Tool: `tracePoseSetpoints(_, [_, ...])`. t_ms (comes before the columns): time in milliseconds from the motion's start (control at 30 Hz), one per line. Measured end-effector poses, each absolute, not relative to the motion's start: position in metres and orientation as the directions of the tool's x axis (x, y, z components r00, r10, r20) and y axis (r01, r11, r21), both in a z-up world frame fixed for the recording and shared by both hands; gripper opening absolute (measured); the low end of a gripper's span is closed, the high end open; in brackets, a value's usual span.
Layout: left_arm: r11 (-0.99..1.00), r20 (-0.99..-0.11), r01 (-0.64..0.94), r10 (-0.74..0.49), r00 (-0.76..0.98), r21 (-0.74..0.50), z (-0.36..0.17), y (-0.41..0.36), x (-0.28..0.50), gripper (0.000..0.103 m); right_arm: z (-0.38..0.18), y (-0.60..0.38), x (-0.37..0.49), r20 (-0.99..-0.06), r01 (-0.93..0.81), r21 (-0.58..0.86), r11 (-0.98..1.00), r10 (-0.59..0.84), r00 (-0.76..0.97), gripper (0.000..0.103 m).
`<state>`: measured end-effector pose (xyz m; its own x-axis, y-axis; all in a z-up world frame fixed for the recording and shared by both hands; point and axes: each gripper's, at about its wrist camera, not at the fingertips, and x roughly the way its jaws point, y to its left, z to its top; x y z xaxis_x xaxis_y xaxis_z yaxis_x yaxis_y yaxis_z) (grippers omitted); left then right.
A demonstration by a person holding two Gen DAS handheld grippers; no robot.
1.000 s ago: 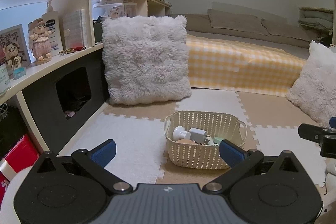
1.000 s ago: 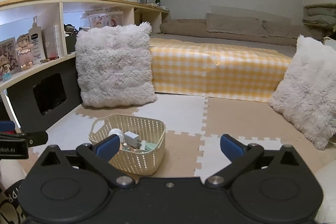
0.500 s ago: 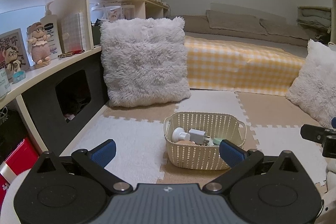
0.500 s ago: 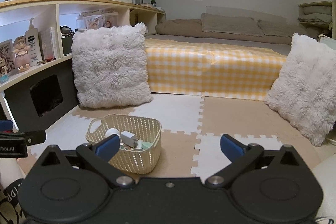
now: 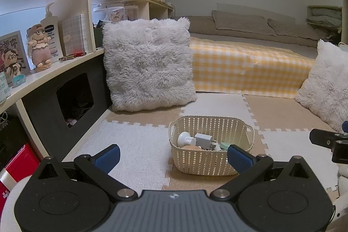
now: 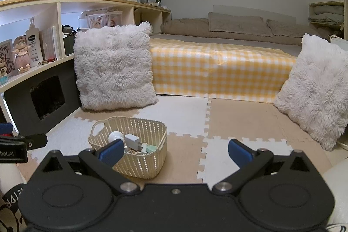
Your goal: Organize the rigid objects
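A cream plastic basket (image 5: 191, 161) sits on the foam floor mats; it also shows in the right wrist view (image 6: 150, 129). Inside lie a white round-headed item (image 5: 184, 138), a white charger plug (image 5: 203, 140), a tan item and a mint-green item (image 5: 224, 145). My left gripper (image 5: 173, 158) is open and empty, held above the mat just in front of the basket. My right gripper (image 6: 175, 150) is open and empty, to the right of the basket. Each gripper shows at the edge of the other's view.
A fluffy white pillow (image 5: 148, 66) leans against a low shelf unit (image 5: 43, 77) holding a lotion bottle, a doll and frames. A bed with a yellow checked cover (image 6: 217, 71) stands behind. A second fluffy pillow (image 6: 313, 92) stands at the right.
Both cameras have shifted slightly, the right one drawing a little back and up. The basket and its contents have not moved. Both grippers stay open.
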<state>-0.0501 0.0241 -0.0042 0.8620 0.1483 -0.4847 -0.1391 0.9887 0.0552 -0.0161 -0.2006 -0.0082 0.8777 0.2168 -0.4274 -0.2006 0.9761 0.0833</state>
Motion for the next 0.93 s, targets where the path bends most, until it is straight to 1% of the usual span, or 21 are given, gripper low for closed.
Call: tracePoseSetpoints(933, [0.988,-0.487,-0.145,0.154,0.86,0.056,-0.0042,0.0248,-0.0512,0.103,-0.0082,-0.2011,-0.0158,-0.429,-0.202,0.085,0.976,0.219,0.877,0.103])
